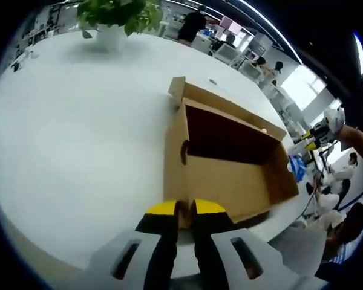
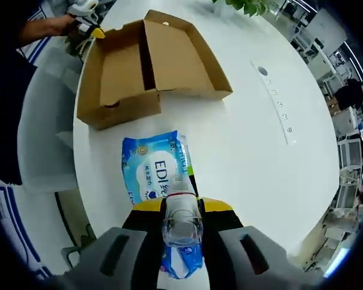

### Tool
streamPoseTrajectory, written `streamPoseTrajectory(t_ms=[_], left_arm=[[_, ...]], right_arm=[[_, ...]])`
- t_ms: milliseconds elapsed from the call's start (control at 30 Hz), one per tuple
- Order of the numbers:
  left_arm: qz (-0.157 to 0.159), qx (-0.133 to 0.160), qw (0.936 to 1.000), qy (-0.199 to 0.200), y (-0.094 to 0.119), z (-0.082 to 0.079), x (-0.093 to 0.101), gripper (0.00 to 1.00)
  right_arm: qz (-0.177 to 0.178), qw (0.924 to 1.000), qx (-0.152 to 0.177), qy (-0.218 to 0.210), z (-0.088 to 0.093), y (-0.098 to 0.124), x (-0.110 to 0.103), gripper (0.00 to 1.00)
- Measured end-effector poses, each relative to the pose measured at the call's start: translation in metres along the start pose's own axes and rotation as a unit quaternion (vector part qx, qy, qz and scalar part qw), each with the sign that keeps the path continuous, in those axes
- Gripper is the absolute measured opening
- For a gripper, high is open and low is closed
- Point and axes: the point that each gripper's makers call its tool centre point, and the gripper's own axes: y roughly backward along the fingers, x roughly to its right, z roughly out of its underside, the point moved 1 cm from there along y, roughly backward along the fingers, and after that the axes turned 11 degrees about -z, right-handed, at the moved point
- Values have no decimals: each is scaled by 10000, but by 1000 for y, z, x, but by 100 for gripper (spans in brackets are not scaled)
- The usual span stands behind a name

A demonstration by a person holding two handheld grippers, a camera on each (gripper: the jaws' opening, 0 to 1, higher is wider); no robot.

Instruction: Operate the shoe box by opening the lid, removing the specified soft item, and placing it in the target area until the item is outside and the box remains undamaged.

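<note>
Left gripper view: a round white table point(image 1: 72, 139) carries an open brown cardboard shoe box point(image 1: 230, 163) with its lid folded back. At the far left edge stands a green potted plant in a white pot point(image 1: 118, 18). The left gripper point(image 1: 186, 208), with yellow-tipped black jaws, grips the near wall of the box, the jaws closed onto the cardboard edge. At the right, beyond the box, the blue packet of wipes point(image 1: 296, 166) shows partly past the box wall, and the right gripper point(image 1: 317, 136) appears there, held by a person's hand.

Right gripper view: at the upper left, the left gripper point(image 2: 85, 21) is held by a hand at the far corner of the shoe box point(image 2: 145, 66), which lies open on the white table point(image 2: 254, 151), lid spread flat beside the base. Just in front of the box lies the blue soft packet of wipes printed with "EDI" point(image 2: 154, 166), outside the box and apart from it, resting on the table near its edge. The right gripper point(image 2: 181, 208) has its jaws clenched on the near end of this packet. A clear plastic part point(image 2: 181, 217) sits between the jaws; what it is cannot be told. To the right, a white power strip point(image 2: 275, 99) is set into the tabletop.
</note>
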Motion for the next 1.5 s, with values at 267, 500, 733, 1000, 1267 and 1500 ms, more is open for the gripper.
streamPoseTrajectory(t_ms=[267, 500, 733, 1000, 1267, 1500], left_arm=[[2, -17, 10000, -11, 0, 0, 0, 5], [-10, -22, 10000, -33, 1, 1, 1, 5], [-16, -20, 10000, -41, 2, 1, 2, 5], [-23, -32, 9999, -102, 1, 0, 1, 5], [-37, -26, 9999, -119, 1, 0, 1, 5], [-40, -21, 9999, -108, 1, 0, 2, 5]], right_arm=[[0, 9999, -122, 48, -1, -4, 10, 20], [-18, 9995, -290, 123, 3, -11, 21, 20], [7, 9990, -405, 204, 3, -14, 28, 20], [26, 9962, -724, 483, 6, -28, 38, 20], [2, 9955, -775, 550, 2, -39, 47, 20], [-64, 9944, -890, 568, 5, -46, 50, 20]])
